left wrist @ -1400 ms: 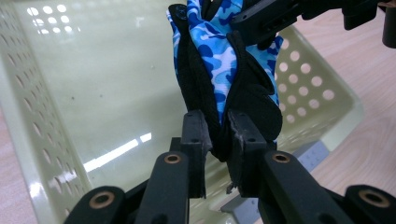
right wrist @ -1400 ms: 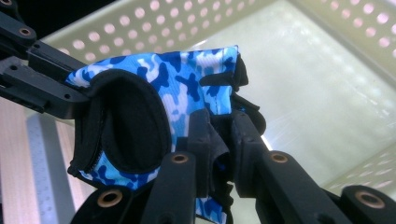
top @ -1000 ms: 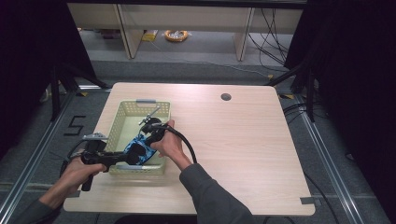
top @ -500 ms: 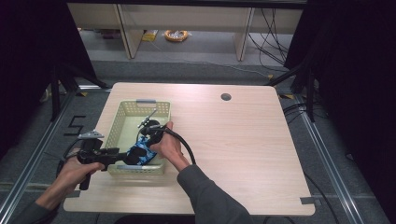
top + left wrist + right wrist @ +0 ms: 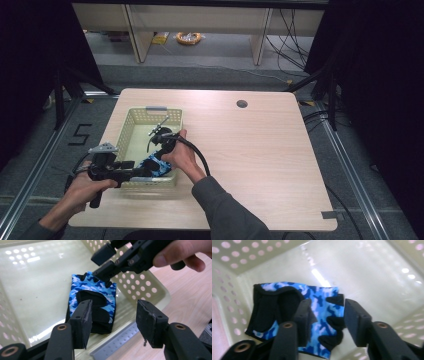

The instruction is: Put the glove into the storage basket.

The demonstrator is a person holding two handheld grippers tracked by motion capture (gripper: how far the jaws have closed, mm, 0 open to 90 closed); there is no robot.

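A blue camouflage glove [image 5: 155, 167] [image 5: 91, 302] [image 5: 287, 305] with black trim lies flat on the floor of a pale perforated basket [image 5: 129, 131] [image 5: 140, 282] [image 5: 234, 267], near its front right corner. My left gripper [image 5: 145, 172] [image 5: 113, 312] reaches in over the front rim; its jaws have just been opening and stand open, with nothing between them. My right gripper [image 5: 159, 156] [image 5: 100, 263] [image 5: 327, 307] points down over the glove's finger end. Its jaws have also just been opening and stand open, clear of the cloth.
The basket stands on the left half of a light wooden table [image 5: 260, 165]. A round cable hole [image 5: 242, 104] sits near the table's far edge. The right gripper's black cable [image 5: 199, 152] loops over the wood beside the basket.
Both grippers have opened and let go of the glove, which now rests on the basket floor. The left gripper has drawn back slightly; the right hand has stayed put.
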